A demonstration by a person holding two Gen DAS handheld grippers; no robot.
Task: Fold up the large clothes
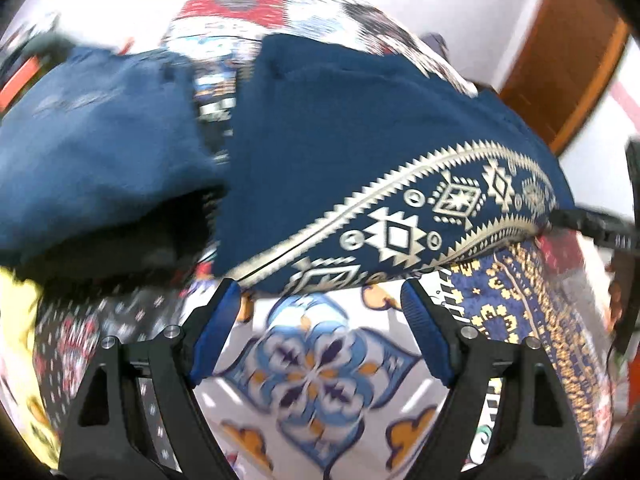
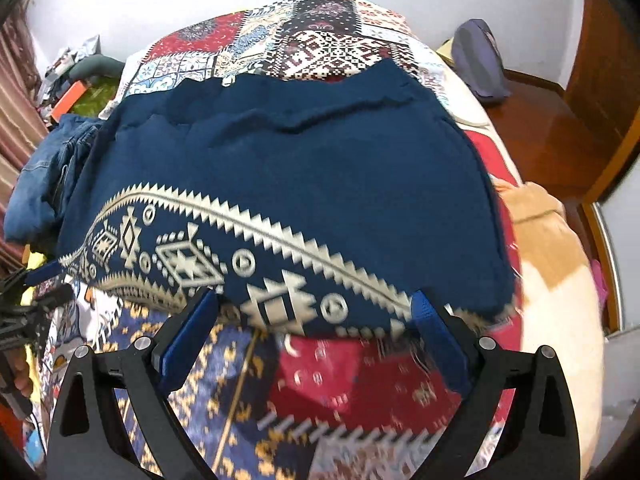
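Navy blue knit garment with a cream geometric border band (image 2: 288, 184) lies spread on the bed, over the multicolour patchwork-print bedspread (image 2: 320, 44). In my right wrist view it fills the centre, band running from 9 o'clock down to 5 o'clock, plain navy part above toward 12. In the left wrist view the same garment (image 1: 360, 128) sits centre to 3 o'clock, band sweeping from 6 up to 3; a second navy fold of it lies at 9 o'clock, blurred.

My left claw (image 1: 320, 312): jaws spread wide, nothing between them. Blue pads sit just below the band edge; left fingertip (image 1: 230, 292) looks to be at the hem, can't tell if touching. Floral blue-and-orange tile print of the bedspread shows in the gap.

My right claw (image 2: 316, 320): also wide open, holding nothing. Fingertips (image 2: 424, 312) right at the lower edge of the band, contact unclear due to motion blur.

Around it: blue denim clothing (image 2: 44, 184) at 9 o'clock, just beside the garment. Tan and cream plush blanket (image 2: 552, 248) at 3 o'clock. Grey-purple bag (image 2: 480, 60) on the brown wooden floor at 1 o'clock, well apart. Other rig's black frame (image 1: 600, 228) pokes in at 3 o'clock of the left view.
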